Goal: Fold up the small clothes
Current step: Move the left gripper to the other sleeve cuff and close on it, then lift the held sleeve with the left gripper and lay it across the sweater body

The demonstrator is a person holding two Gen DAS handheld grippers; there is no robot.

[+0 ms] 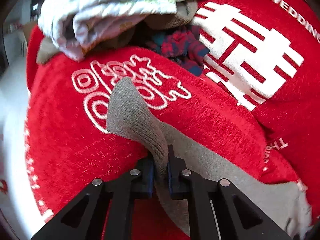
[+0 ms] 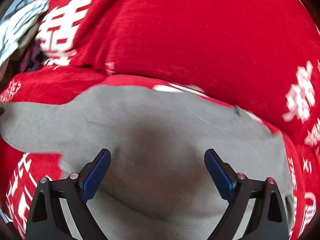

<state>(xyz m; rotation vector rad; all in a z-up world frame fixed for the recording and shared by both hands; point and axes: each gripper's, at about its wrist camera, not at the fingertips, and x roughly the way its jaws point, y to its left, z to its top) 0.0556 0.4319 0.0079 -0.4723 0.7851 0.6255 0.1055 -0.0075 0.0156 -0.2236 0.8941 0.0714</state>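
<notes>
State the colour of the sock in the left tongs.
Grey sock, ribbed; clearest in the left wrist view.

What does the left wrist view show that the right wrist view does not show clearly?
Only the left wrist view shows the left gripper shut on the ribbed cuff of the grey sock, and the clothes pile sharply. Only the right wrist view shows the right gripper open above the sock's flat part, not touching it as far as I can tell. Both show the sock and the red printed cloth.
</notes>
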